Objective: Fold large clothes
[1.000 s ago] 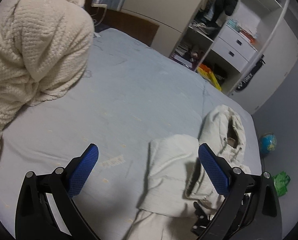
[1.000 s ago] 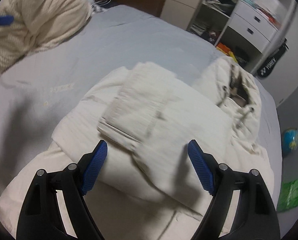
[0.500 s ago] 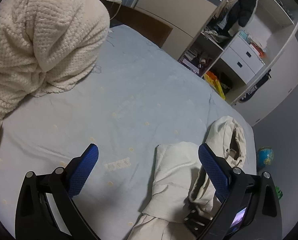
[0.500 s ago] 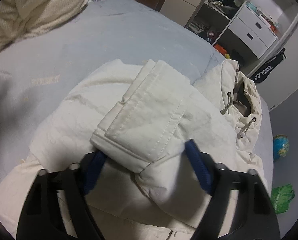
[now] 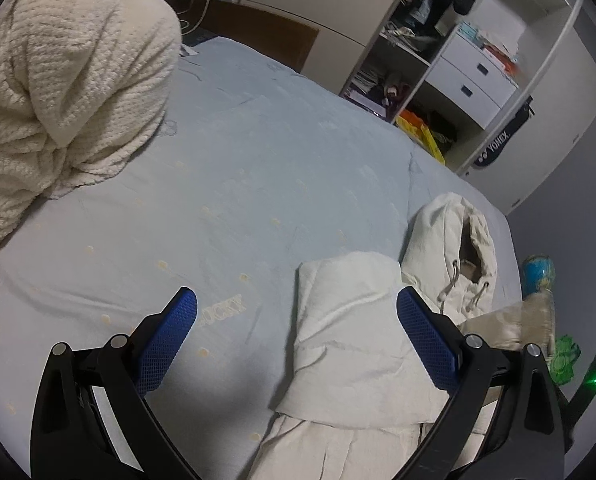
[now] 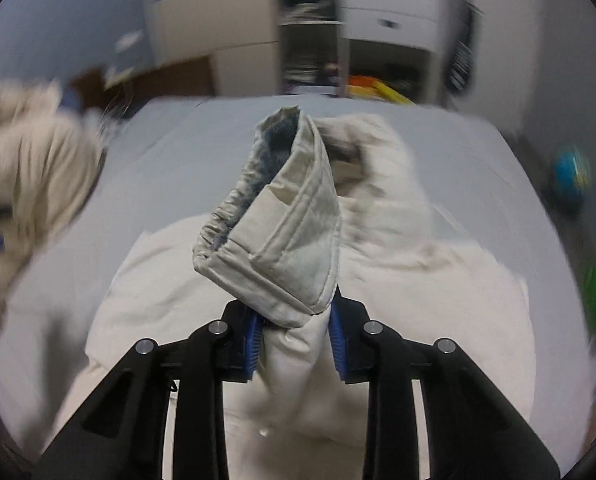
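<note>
A cream hooded jacket (image 5: 354,332) lies on the light-blue bed (image 5: 233,184), its hood (image 5: 454,240) toward the far right. My left gripper (image 5: 293,344) is open and empty, hovering over the jacket's left edge. In the right wrist view my right gripper (image 6: 295,340) is shut on the jacket's sleeve cuff (image 6: 281,240), which stands lifted above the jacket body (image 6: 169,296). That view is motion-blurred.
A cream knitted blanket (image 5: 57,80) is heaped at the bed's far left. An open wardrobe with drawers (image 5: 458,60) stands beyond the bed. A blue globe (image 5: 538,276) and a green bag (image 5: 564,356) lie on the floor at right.
My right gripper has closed on the sleeve cuff and lifted it off the jacket body. My left gripper stays open and has shifted slightly over the bed.
</note>
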The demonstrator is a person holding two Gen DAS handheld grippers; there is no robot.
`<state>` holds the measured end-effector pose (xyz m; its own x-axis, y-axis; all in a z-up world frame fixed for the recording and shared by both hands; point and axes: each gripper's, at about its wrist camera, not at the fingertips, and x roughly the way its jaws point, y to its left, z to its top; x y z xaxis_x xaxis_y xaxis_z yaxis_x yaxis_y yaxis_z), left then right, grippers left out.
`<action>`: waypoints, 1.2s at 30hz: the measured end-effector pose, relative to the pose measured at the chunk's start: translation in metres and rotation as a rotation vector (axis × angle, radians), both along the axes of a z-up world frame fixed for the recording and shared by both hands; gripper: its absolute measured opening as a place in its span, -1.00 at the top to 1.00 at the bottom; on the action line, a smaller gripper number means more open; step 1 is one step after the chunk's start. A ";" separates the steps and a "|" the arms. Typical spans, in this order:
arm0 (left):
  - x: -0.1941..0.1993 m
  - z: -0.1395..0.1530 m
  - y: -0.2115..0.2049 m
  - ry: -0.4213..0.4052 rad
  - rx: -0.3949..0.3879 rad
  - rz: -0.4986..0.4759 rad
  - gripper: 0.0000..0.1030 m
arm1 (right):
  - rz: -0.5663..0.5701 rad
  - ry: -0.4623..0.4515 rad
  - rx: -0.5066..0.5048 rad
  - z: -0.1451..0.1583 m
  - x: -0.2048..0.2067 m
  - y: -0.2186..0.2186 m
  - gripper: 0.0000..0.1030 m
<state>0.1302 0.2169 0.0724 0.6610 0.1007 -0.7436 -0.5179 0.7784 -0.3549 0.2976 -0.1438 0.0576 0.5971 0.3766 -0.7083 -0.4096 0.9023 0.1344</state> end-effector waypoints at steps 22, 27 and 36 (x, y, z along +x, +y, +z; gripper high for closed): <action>0.048 -0.036 -0.083 0.116 0.066 -0.220 -0.87 | -0.414 0.446 0.568 -0.131 -0.006 -0.189 0.17; 0.052 -0.042 -0.087 0.126 0.043 -0.220 -0.87 | -0.467 0.390 0.593 -0.112 -0.003 -0.226 0.10; 0.060 -0.057 -0.085 0.137 -0.012 -0.202 -0.87 | -0.321 0.296 0.511 -0.064 0.071 -0.199 -0.04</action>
<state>0.1906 0.1317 0.0153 0.5599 -0.0328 -0.8279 -0.3958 0.8672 -0.3021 0.3685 -0.3426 -0.0067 0.5434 0.5437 -0.6397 -0.0113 0.7667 0.6420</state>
